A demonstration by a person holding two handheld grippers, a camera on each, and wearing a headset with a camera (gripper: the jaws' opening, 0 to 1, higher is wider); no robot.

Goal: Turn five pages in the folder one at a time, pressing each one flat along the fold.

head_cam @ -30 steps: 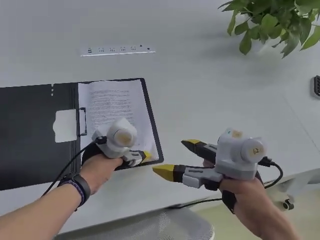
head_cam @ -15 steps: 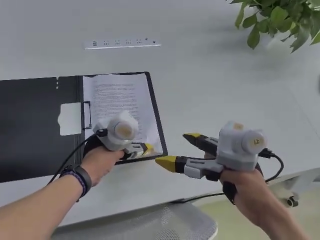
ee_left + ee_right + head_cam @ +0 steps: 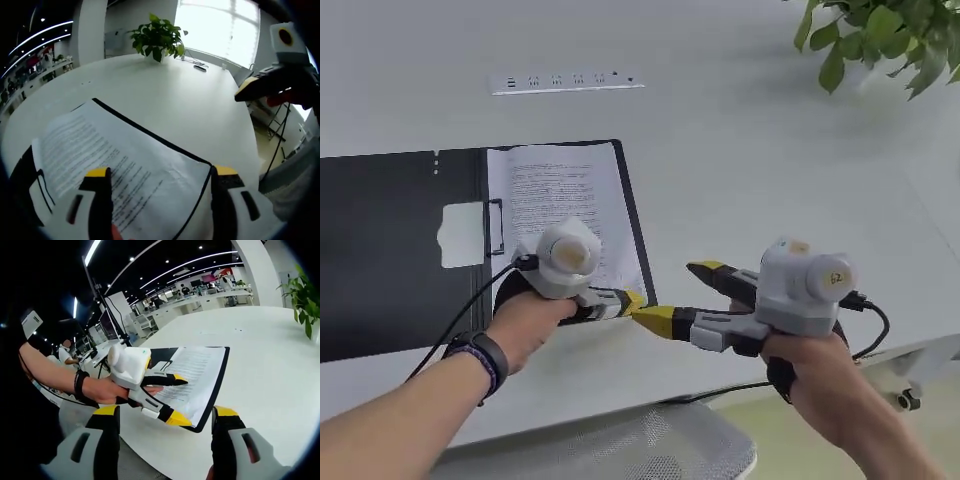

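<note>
The black folder [image 3: 390, 260] lies open and flat on the left of the white table [image 3: 750, 150]. Its printed page [image 3: 565, 200] is on the right half, under a clip at the spine. The left gripper [image 3: 161, 172] is at the page's near right corner with its jaws spread wide. One jaw is over the print and the other is past the folder's edge, above bare table (I cannot tell whether either tip touches the paper). Just to its right the right gripper [image 3: 680, 293] is held above the table, jaws likewise wide apart and gripping nothing. Its nearer yellow tip is close beside the left gripper's. A power strip [image 3: 567, 82] lies beyond the folder, and a plant [image 3: 890, 30] stands at the far right.
</note>
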